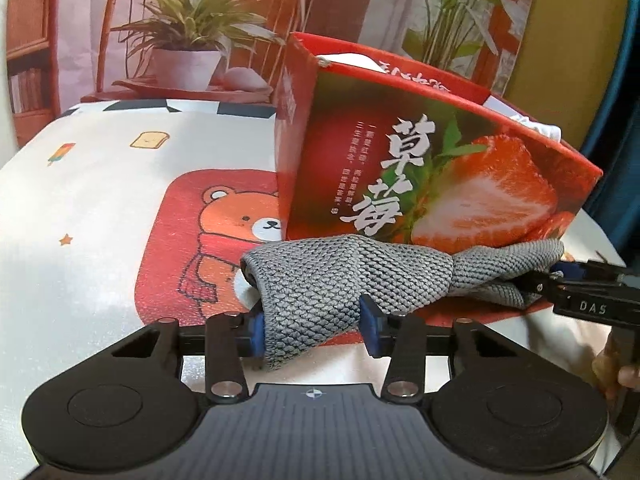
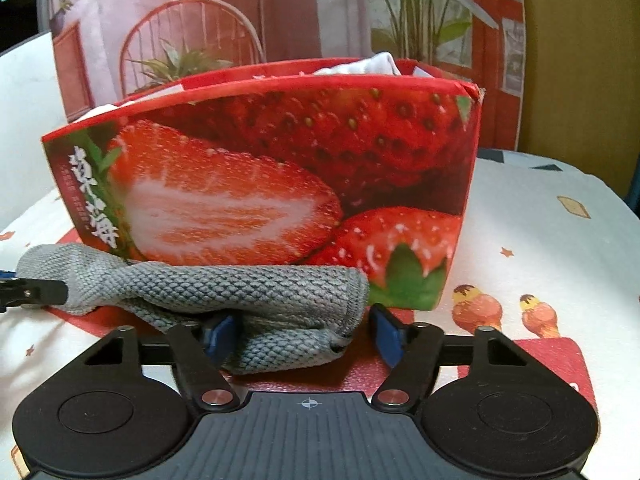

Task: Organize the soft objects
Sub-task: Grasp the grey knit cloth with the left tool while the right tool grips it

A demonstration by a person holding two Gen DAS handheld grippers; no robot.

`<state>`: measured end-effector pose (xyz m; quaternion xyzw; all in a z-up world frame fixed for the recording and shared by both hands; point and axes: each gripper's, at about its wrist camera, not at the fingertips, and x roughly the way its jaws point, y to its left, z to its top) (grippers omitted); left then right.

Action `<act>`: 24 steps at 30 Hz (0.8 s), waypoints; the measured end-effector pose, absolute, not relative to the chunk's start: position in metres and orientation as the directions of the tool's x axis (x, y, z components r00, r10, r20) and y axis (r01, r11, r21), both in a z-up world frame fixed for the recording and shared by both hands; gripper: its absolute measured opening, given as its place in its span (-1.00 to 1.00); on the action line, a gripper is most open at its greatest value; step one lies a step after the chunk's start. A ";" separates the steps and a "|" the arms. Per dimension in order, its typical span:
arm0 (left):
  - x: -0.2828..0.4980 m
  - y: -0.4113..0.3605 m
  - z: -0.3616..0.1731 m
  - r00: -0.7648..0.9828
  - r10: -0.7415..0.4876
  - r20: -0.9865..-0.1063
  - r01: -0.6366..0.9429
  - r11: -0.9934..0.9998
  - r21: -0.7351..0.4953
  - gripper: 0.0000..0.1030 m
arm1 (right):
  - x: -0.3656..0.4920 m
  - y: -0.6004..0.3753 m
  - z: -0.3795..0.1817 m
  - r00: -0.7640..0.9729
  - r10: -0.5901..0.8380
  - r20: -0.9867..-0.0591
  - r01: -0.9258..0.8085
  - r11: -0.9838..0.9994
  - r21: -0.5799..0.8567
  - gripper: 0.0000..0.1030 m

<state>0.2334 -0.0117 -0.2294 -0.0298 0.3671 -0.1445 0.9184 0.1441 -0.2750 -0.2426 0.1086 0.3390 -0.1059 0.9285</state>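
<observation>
Between the left gripper [image 1: 312,330] jaws the grey knitted cloth [image 1: 340,276] is pinched. The right gripper [image 2: 304,336] jaws are spread around its other end; one pad looks clear, so it may slip. Just beyond stands the strawberry box [image 2: 280,168].

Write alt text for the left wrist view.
A grey knitted cloth lies twisted on a cartoon-print tablecloth, its near end between the left hand-held gripper's blue pads. A red strawberry box stands just behind it; the right hand-held gripper reaches the cloth's far end.
</observation>
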 end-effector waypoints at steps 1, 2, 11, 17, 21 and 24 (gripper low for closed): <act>0.234 -0.012 -0.230 0.690 -0.287 -0.665 0.244 0.957 -0.160 -0.11 | 0.142 -0.274 -0.242 0.752 -0.127 -0.647 0.268 0.955 0.124 0.13; 0.233 -0.012 -0.230 0.691 -0.287 -0.664 0.244 0.957 -0.160 -0.12 | 0.141 -0.273 -0.240 0.758 -0.129 -0.639 0.265 0.956 0.122 0.12; 0.230 -0.017 -0.232 0.705 -0.270 -0.656 0.253 0.960 -0.123 -0.12 | 0.126 -0.281 -0.234 0.819 -0.089 -0.567 0.235 0.953 0.190 0.13; 0.229 -0.016 -0.233 0.708 -0.274 -0.650 0.257 0.958 -0.123 -0.12 | 0.123 -0.288 -0.234 0.830 -0.107 -0.548 0.263 0.941 0.215 0.27; 0.228 -0.017 -0.234 0.711 -0.271 -0.648 0.257 0.959 -0.120 -0.12 | 0.127 -0.289 -0.236 0.823 -0.094 -0.561 0.259 0.940 0.222 0.29; 0.228 -0.016 -0.234 0.709 -0.278 -0.648 0.260 0.957 -0.126 -0.16 | 0.130 -0.286 -0.237 0.813 -0.076 -0.577 0.239 0.948 0.212 0.13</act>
